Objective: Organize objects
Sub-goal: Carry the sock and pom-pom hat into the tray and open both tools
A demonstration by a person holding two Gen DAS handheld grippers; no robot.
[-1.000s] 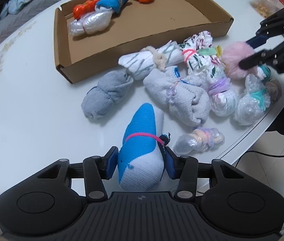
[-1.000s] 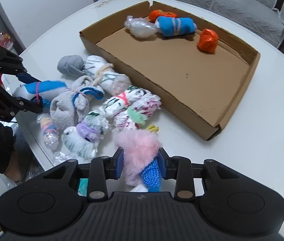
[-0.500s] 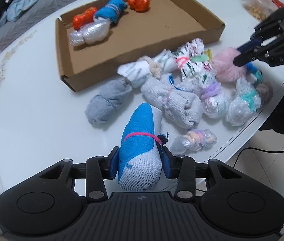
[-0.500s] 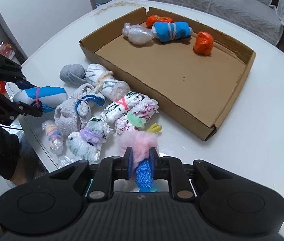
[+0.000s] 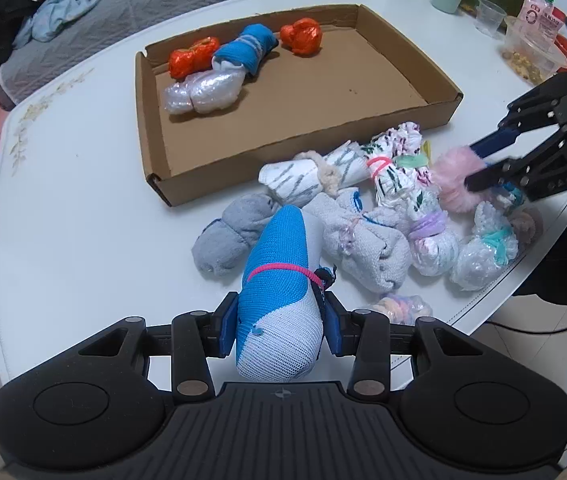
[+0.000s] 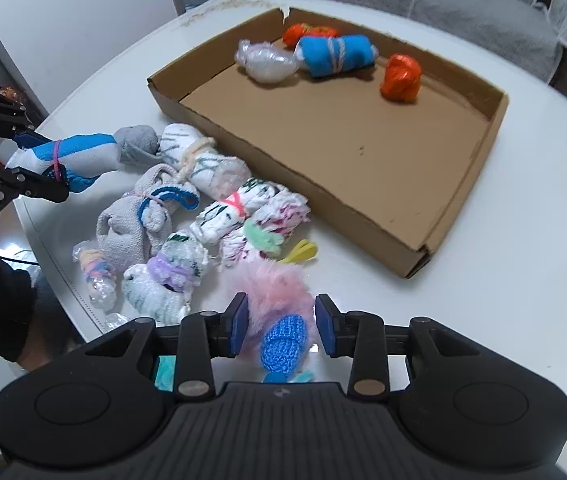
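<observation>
White table [image 5: 67,208] is carrying everything. We're clamping the blue sock [image 5: 279,280] in our left gripper [image 5: 279,330], pads pressing both its sides, lifted over the pile [image 5: 383,216]. Our right gripper [image 6: 281,326] is straddling the pink fluffy roll [image 6: 273,292]; its jaws have just been opening, the right pad standing clear of the fluff. Cardboard box [image 5: 411,118] beyond the pile is holding four bundles.

Four wrapped bundles [image 5: 219,72] in shallow brown cardboard tray [image 5: 407,118], far end; sock-bundle heap [image 5: 367,216] at tray's 5 o'clock.
</observation>
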